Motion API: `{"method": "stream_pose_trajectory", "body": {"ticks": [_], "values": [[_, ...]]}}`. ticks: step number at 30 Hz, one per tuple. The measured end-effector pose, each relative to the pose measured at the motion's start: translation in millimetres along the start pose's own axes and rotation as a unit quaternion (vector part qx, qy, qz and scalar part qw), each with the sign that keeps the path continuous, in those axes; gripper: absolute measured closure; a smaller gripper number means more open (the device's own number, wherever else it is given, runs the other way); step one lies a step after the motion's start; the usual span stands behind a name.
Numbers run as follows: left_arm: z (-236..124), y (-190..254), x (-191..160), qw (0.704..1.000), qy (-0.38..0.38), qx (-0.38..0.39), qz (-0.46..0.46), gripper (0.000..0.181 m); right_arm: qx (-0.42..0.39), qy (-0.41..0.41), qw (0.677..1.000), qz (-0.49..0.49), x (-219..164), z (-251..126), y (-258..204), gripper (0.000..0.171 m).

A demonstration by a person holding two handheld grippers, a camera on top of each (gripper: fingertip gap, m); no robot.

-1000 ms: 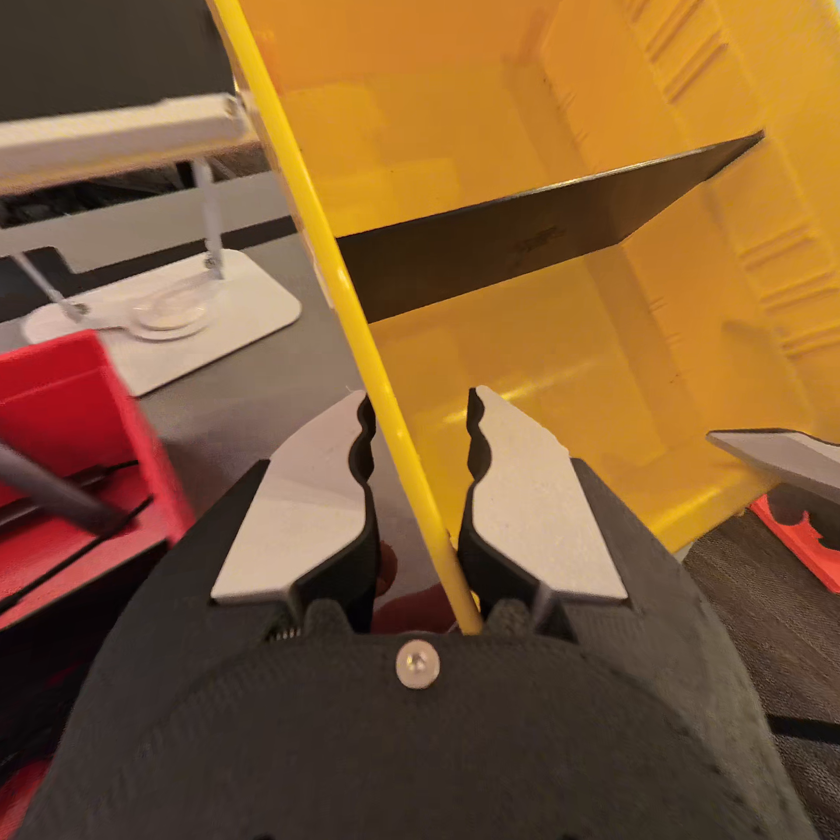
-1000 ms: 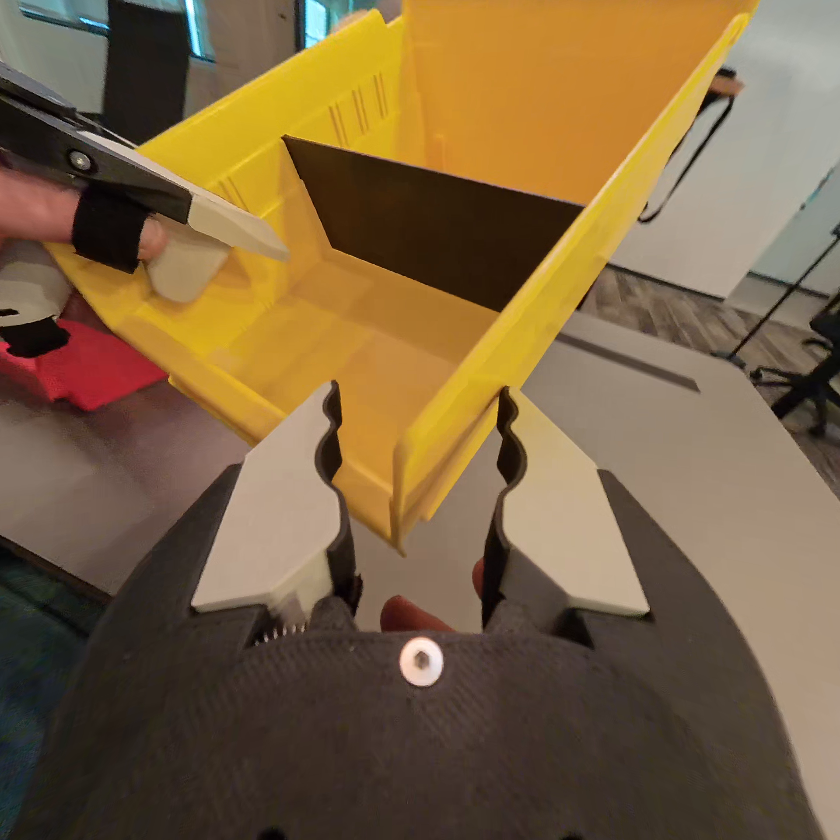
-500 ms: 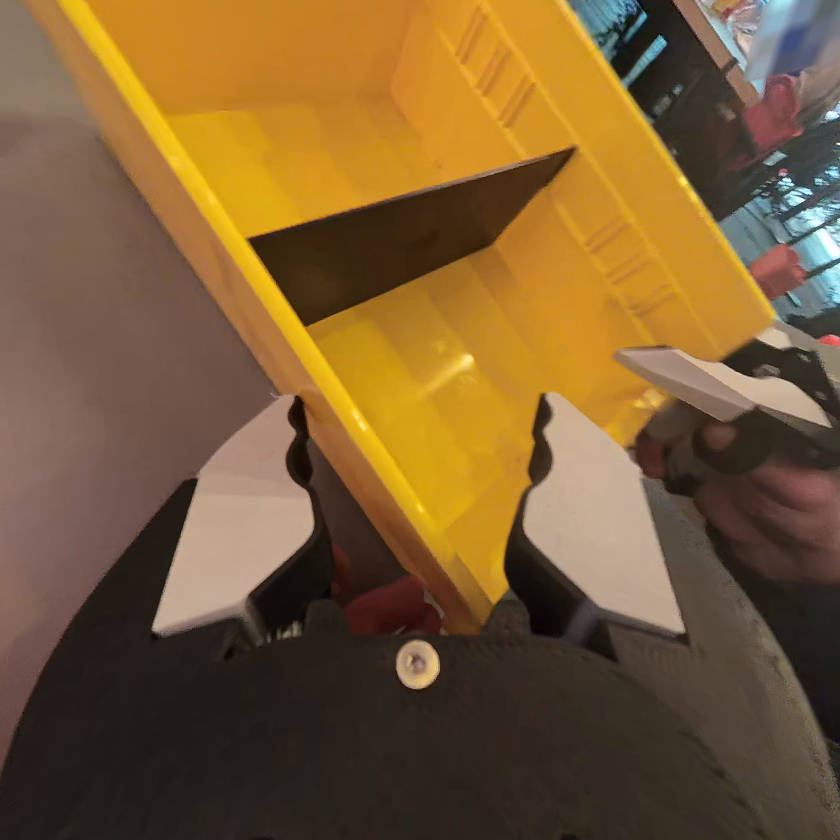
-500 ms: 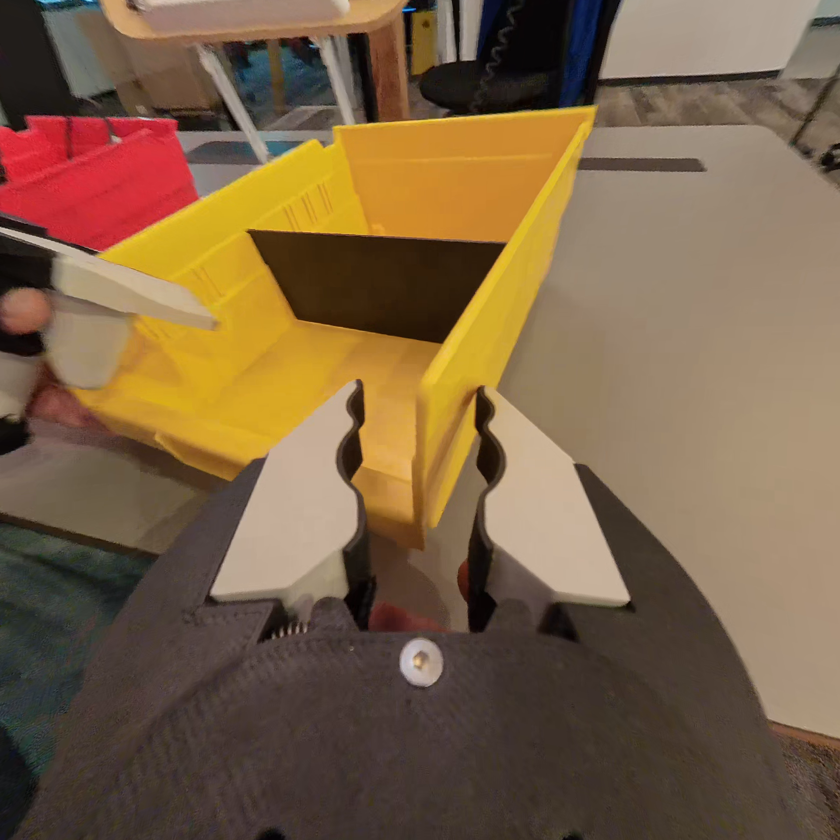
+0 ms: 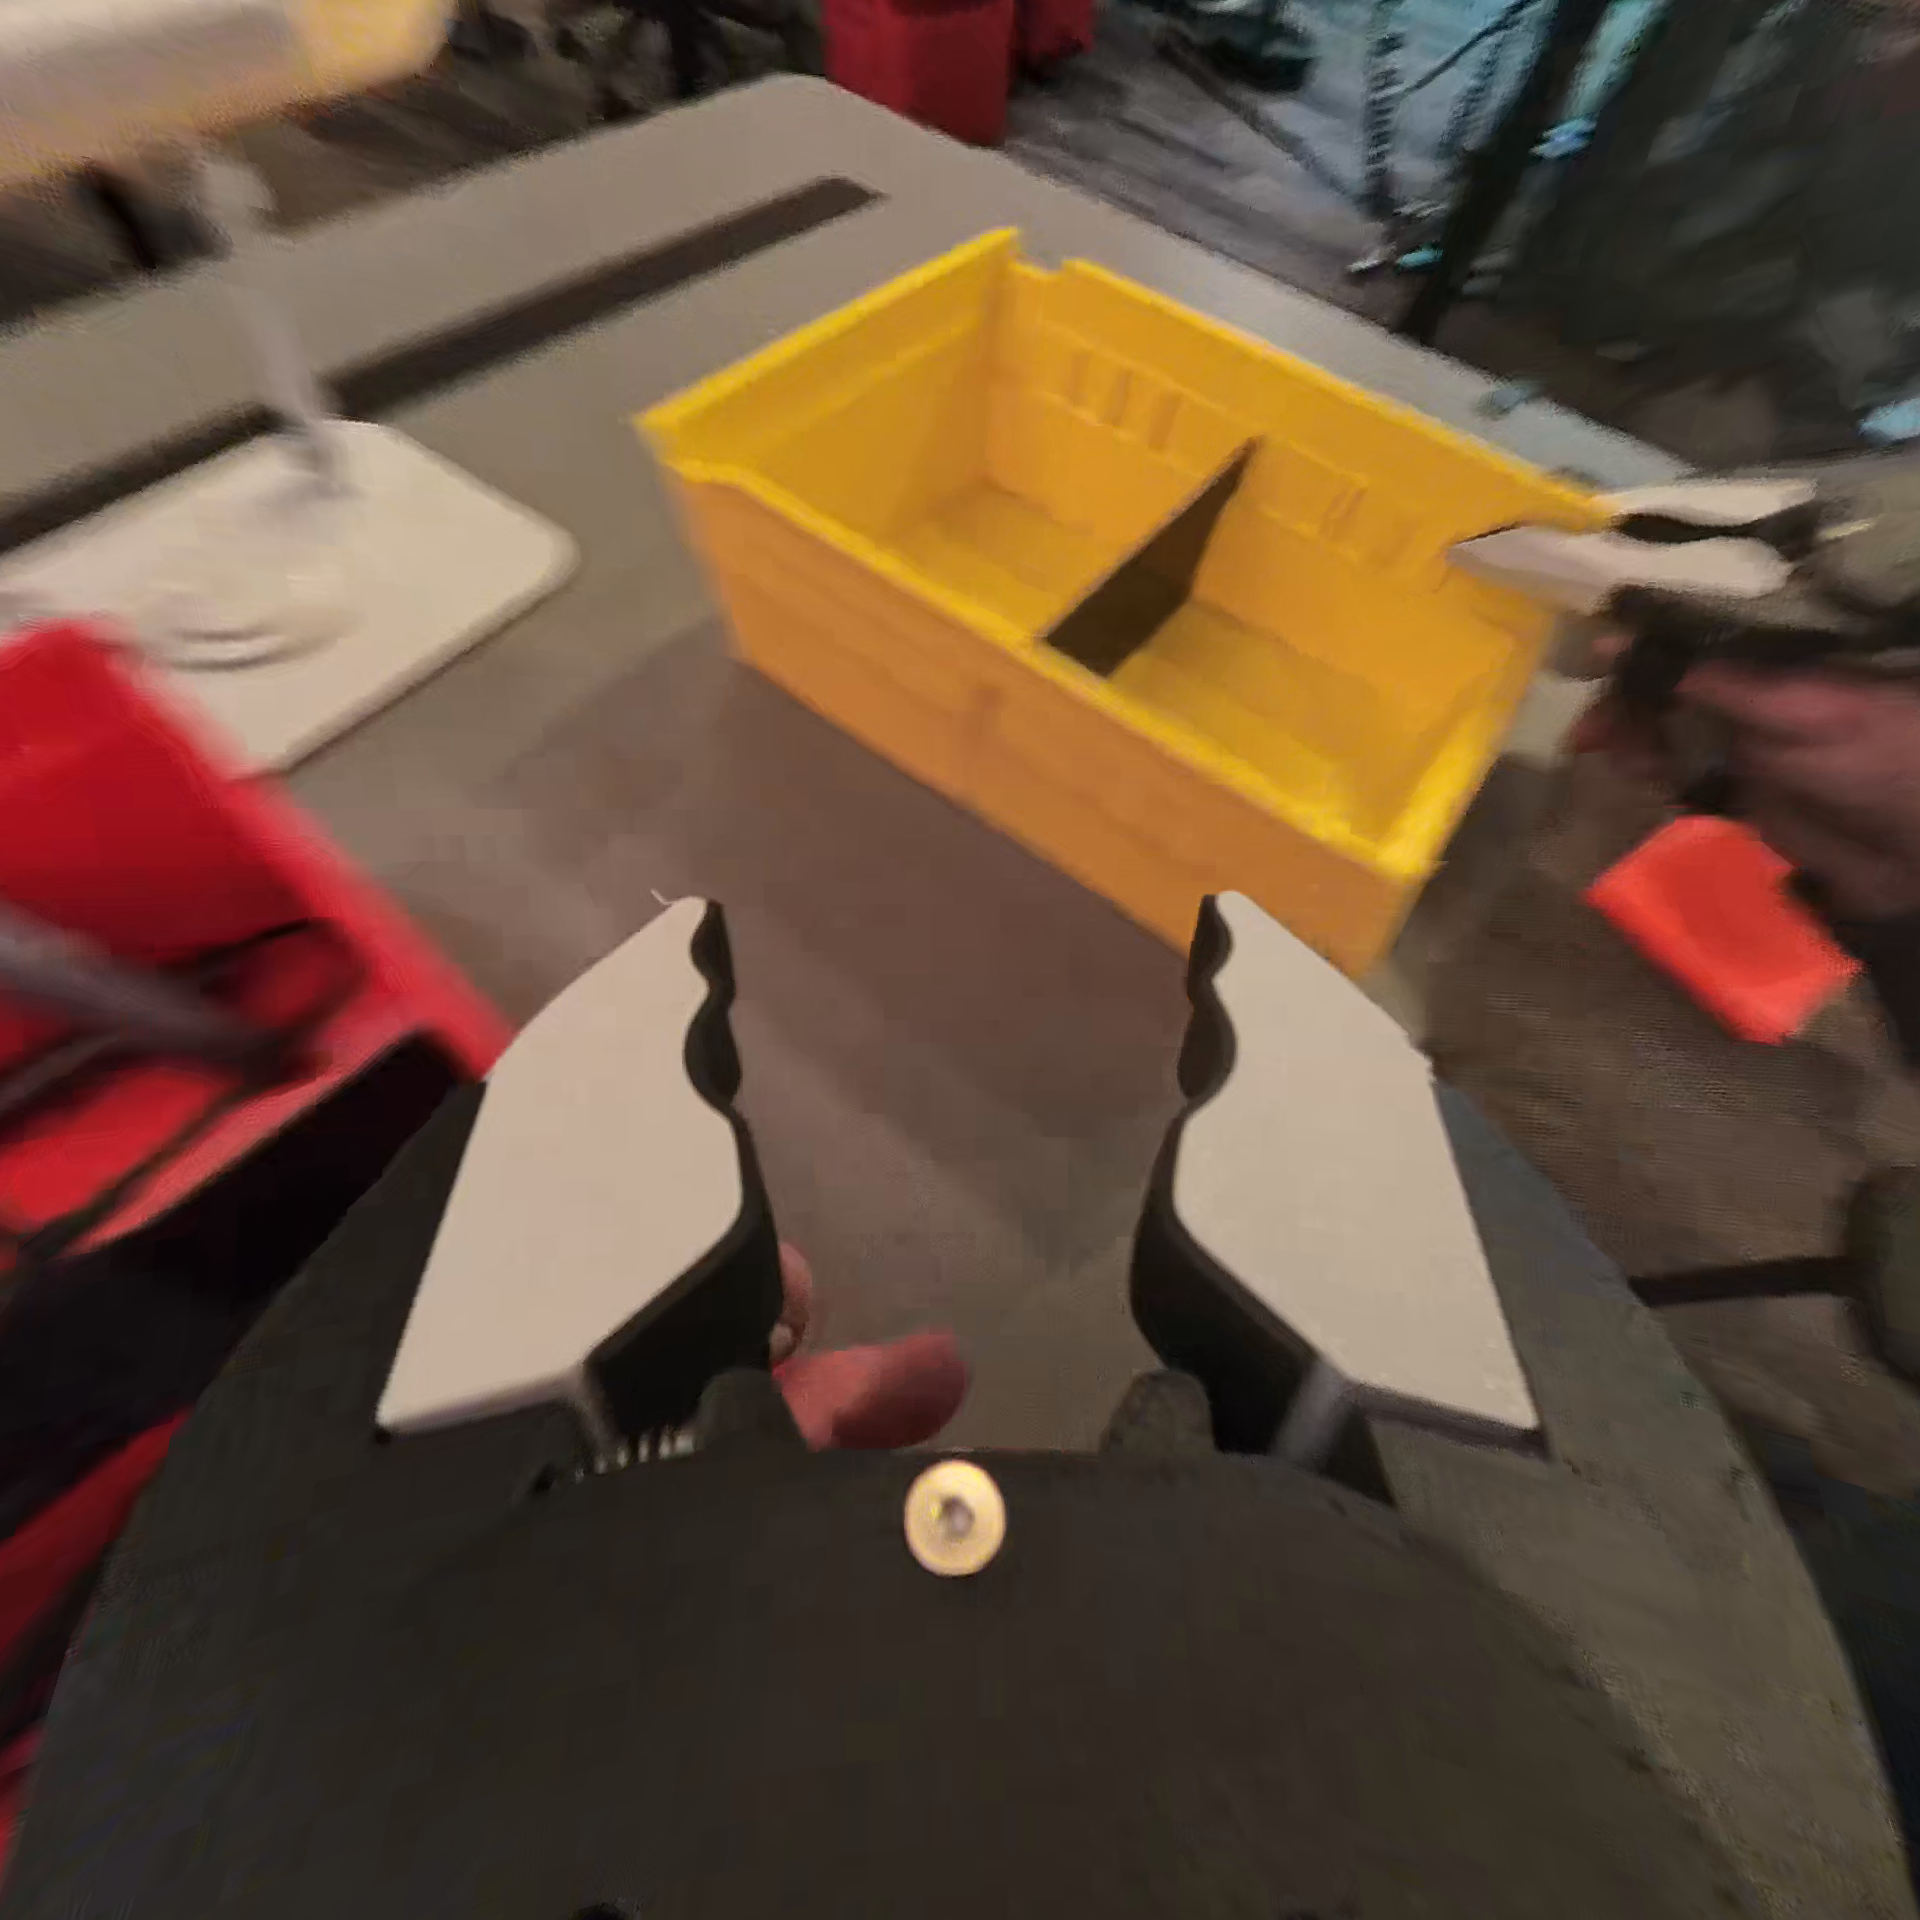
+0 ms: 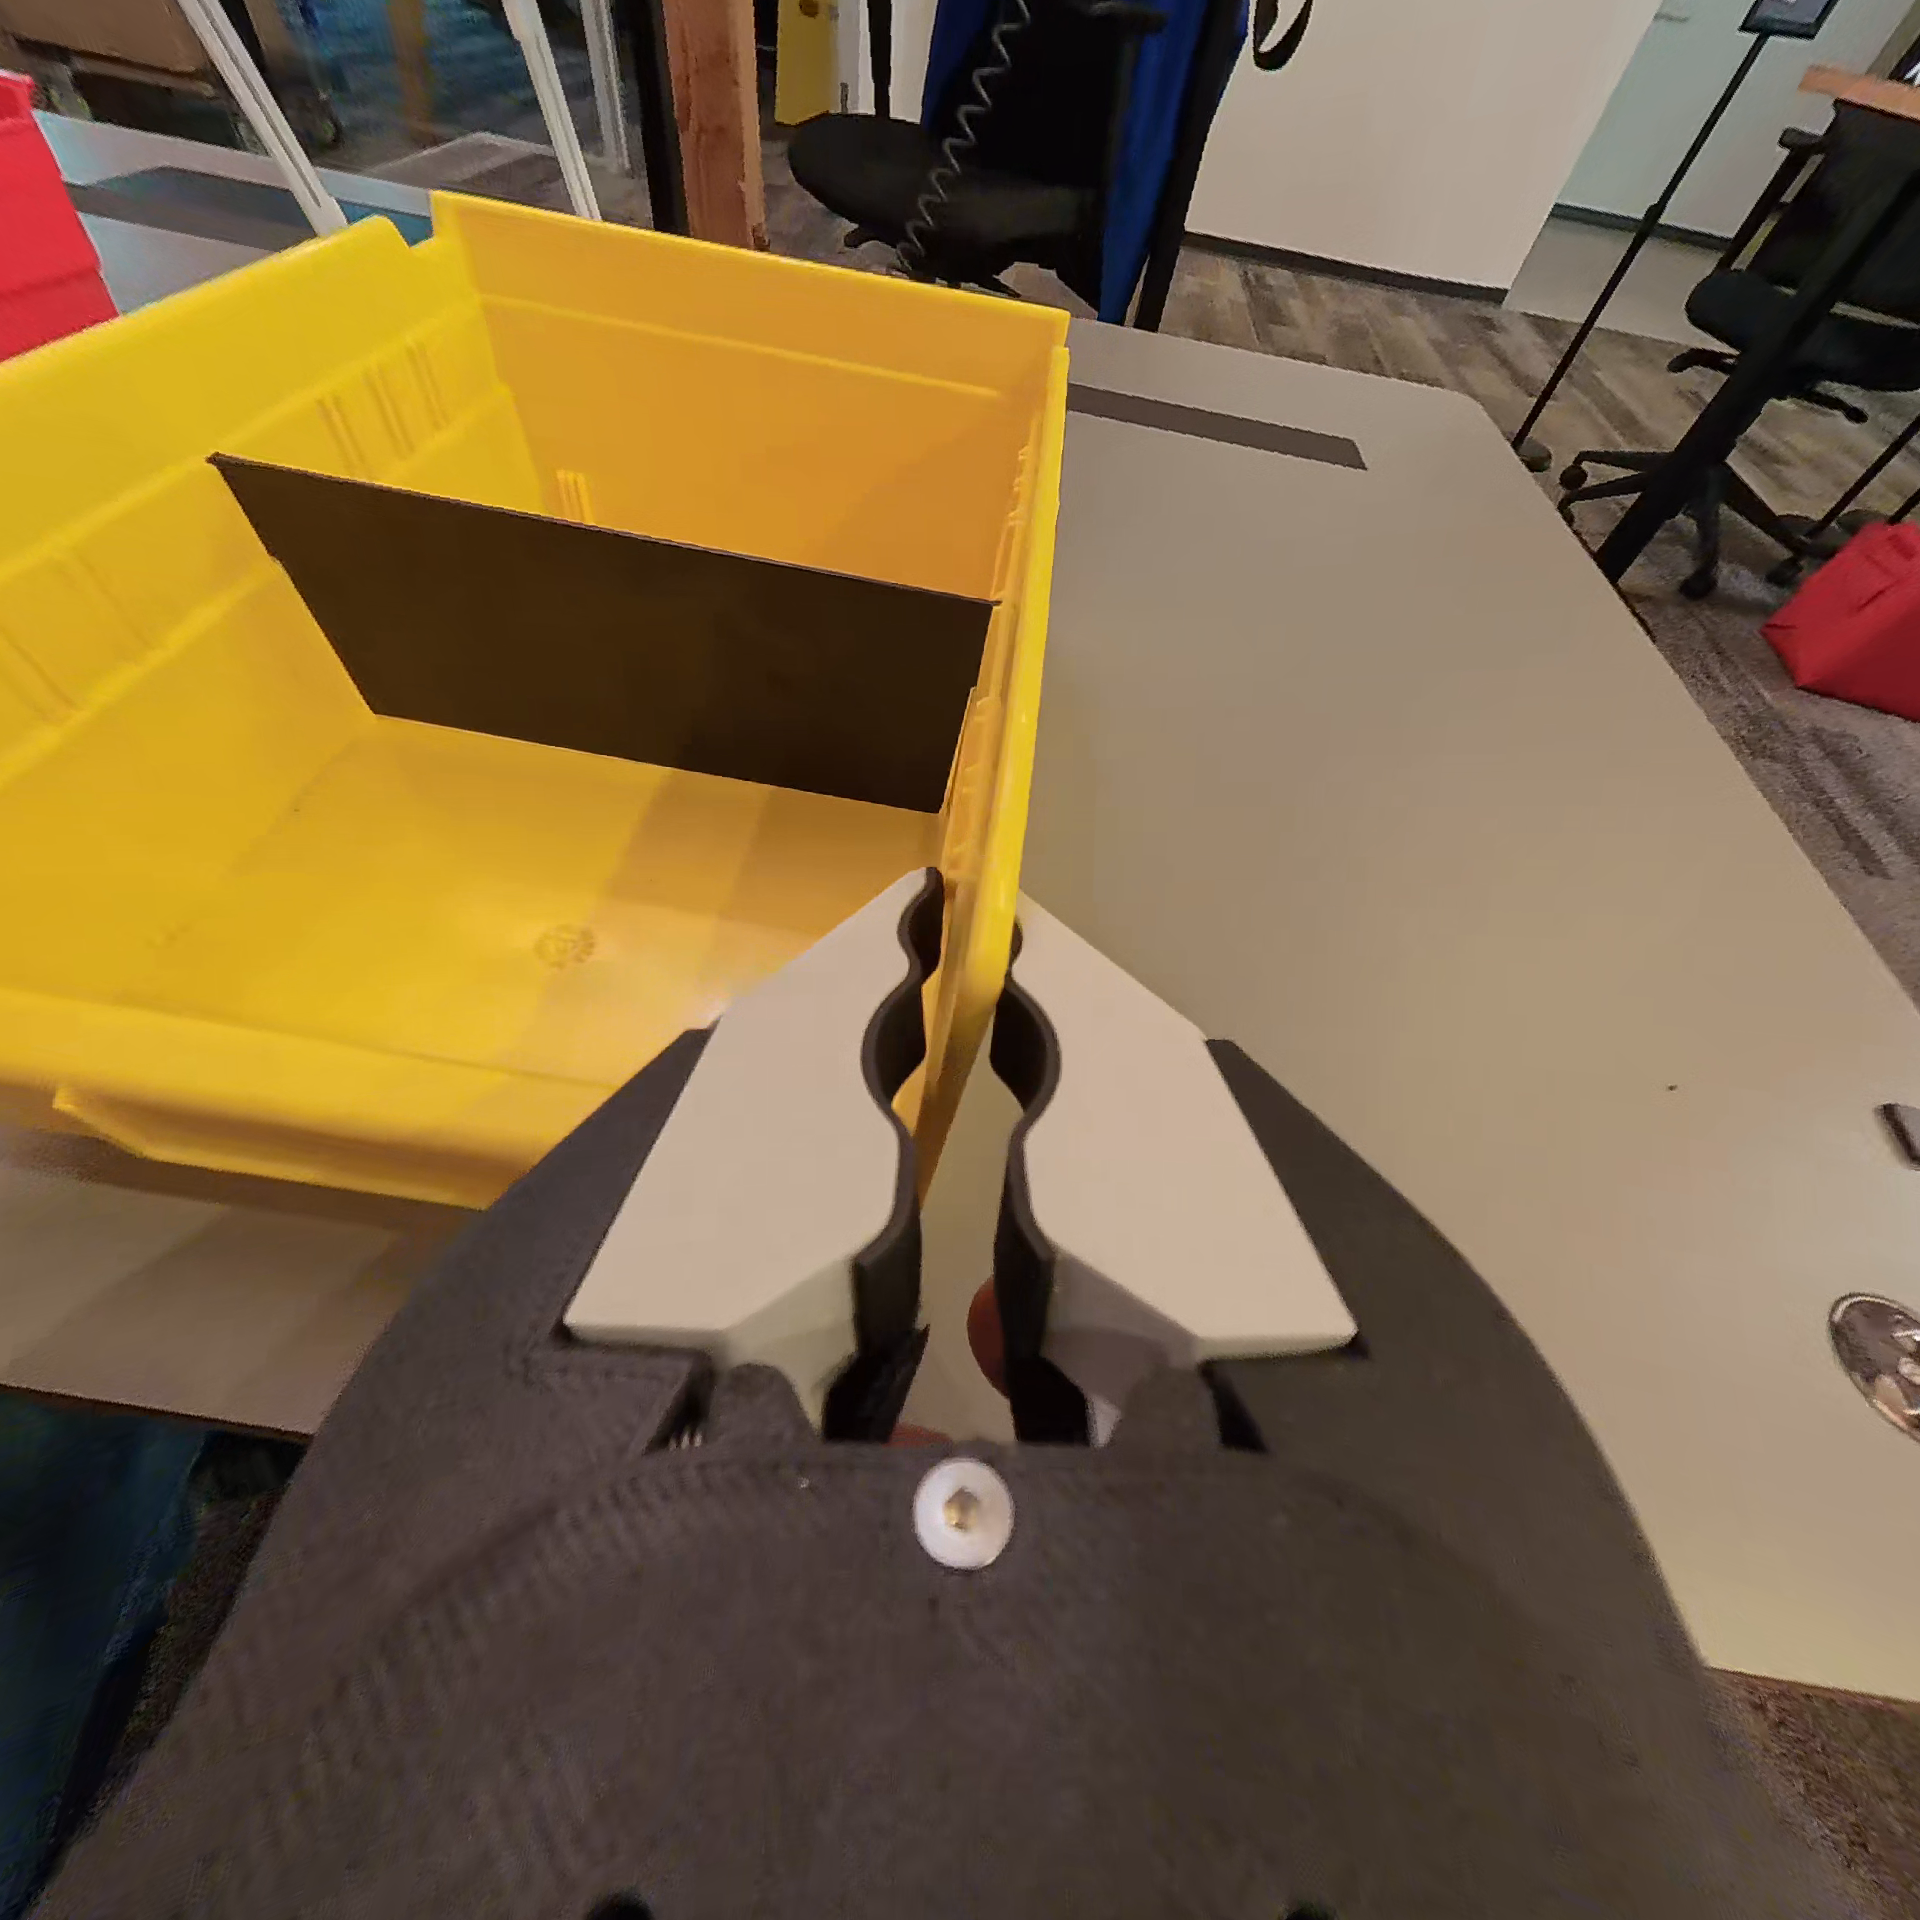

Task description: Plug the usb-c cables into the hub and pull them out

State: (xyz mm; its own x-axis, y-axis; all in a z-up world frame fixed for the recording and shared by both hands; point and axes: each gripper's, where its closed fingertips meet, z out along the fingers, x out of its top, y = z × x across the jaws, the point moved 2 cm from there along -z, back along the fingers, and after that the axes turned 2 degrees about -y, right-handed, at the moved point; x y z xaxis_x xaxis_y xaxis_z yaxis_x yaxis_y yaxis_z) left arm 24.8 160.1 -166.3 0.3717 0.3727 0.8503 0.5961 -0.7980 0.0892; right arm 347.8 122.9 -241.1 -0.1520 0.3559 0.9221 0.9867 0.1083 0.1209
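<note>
A yellow bin (image 5: pixel 935 717) with a black divider (image 5: pixel 1153 592) sits on the grey table; I see nothing inside it. I see no cable or hub in either view. My left gripper (image 5: pixel 951 914) is open and empty, held back from the bin's near long wall. My right gripper (image 6: pixel 977 914) is shut on the bin's right side wall (image 6: pixel 1023 623), near its front corner. The divider (image 6: pixel 623 644) stands across the bin's middle. The right gripper also shows blurred in the left wrist view (image 5: pixel 1532 532), at the bin's far right corner.
A red bin (image 5: pixel 156 883) stands at the left beside a white stand base (image 5: pixel 343 582). An orange-red block (image 5: pixel 1714 925) lies low at the right. The grey table (image 6: pixel 1351 831) stretches right of the bin, with a silver disc (image 6: pixel 1881 1361) near its edge. Office chairs (image 6: pixel 1787 312) stand beyond. The gap from one gripper's tips to the other's is roughly 30 centimetres.
My left gripper opened, let go of the bin's wall and pulled back. The tilted bin came down flat on the table. My right gripper closed on the bin's right wall.
</note>
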Motion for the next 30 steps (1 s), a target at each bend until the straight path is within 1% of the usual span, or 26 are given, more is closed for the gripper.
{"method": "stream_pose_trajectory", "body": {"ticks": [1, 2, 4, 5, 6, 7, 8, 10, 12, 13, 14, 15, 17, 18, 20, 23, 28, 30], "values": [[-17.8, -24.1, -3.4, 0.999, -0.002, 0.047, 0.008, 0.095, -0.001, -0.003, 1.0, -0.004, -0.3, 0.4, 2.9, 0.169], [-38.0, -49.0, -7.3, 0.996, -0.001, 0.093, 0.007, 0.098, -0.003, -0.004, 1.0, -0.005, -0.4, 0.6, 6.2, 0.169], [-82.8, -89.1, -10.6, 0.987, 0.027, 0.157, -0.016, 0.101, -0.004, -0.005, 1.0, 0.001, -0.7, 0.8, 12.7, 0.169], [-103.0, -110.0, -18.4, 0.98, 0.021, 0.196, -0.022, 0.101, -0.007, -0.005, 1.0, 0.0, -1.2, 0.8, 15.9, 0.169], [-119.9, -131.7, -30.9, 0.971, 0.006, 0.237, -0.018, 0.1, -0.009, -0.005, 1.0, -0.001, -1.6, 0.7, 18.9, 0.169], [-132.4, -152.6, -49.4, 0.961, -0.024, 0.274, -0.015, 0.095, -0.012, -0.005, 1.0, 0.0, -2.1, 0.6, 22.0, 0.169], [-141.6, -171.9, -72.2, 0.95, -0.067, 0.305, -0.015, 0.088, -0.015, -0.006, 1.0, 0.002, -2.3, 0.8, 25.0, 0.169], [-153.2, -201.2, -113.2, 0.928, -0.122, 0.353, -0.013, 0.085, -0.022, -0.007, 1.0, 0.0, -3.0, 1.3, 30.3, 0.169], [-145.6, -204.0, -140.4, 0.932, -0.149, 0.326, -0.044, 0.085, -0.027, -0.01, 1.0, -0.002, -3.2, 1.7, 35.0, 0.168], [-140.4, -204.2, -150.2, 0.932, -0.168, 0.318, -0.04, 0.09, -0.03, -0.011, 0.999, -0.003, -3.3, 1.7, 37.2, 0.168], [-137.1, -207.8, -157.8, 0.927, -0.183, 0.327, -0.023, 0.099, -0.033, -0.012, 0.999, -0.004, -3.5, 1.6, 39.5, 0.168], [-133.2, -208.3, -159.4, 0.929, -0.18, 0.324, -0.017, 0.114, -0.035, -0.013, 0.999, -0.004, -3.7, 1.8, 41.5, 0.168], [-127.3, -204.1, -158.2, 0.938, -0.163, 0.303, -0.034, 0.156, -0.037, -0.014, 0.999, -0.005, -4.4, 2.0, 45.3, 0.168], [-127.7, -206.3, -158.9, 0.937, -0.159, 0.31, -0.037, 0.159, -0.038, -0.014, 0.999, -0.006, -4.6, 2.1, 47.2, 0.168], [-128.9, -205.7, -160.3, 0.943, -0.153, 0.292, -0.043, 0.163, -0.038, -0.015, 0.999, -0.005, -5.5, 2.1, 51.7, 0.168], [-141.6, -209.2, -165.3, 0.943, -0.143, 0.289, -0.081, 0.167, -0.04, -0.016, 0.999, -0.006, -7.1, 1.9, 60.3, 0.168], [-182.4, -218.0, -187.8, 0.937, -0.148, 0.298, -0.109, 0.168, -0.042, -0.018, 0.999, -0.001, -10.4, 0.7, 79.8, 0.168], [-202.6, -221.8, -199.2, 0.931, -0.141, 0.303, -0.146, 0.169, -0.046, -0.018, 0.999, 0.006, -11.9, 0.2, 89.8, 0.168]]}}
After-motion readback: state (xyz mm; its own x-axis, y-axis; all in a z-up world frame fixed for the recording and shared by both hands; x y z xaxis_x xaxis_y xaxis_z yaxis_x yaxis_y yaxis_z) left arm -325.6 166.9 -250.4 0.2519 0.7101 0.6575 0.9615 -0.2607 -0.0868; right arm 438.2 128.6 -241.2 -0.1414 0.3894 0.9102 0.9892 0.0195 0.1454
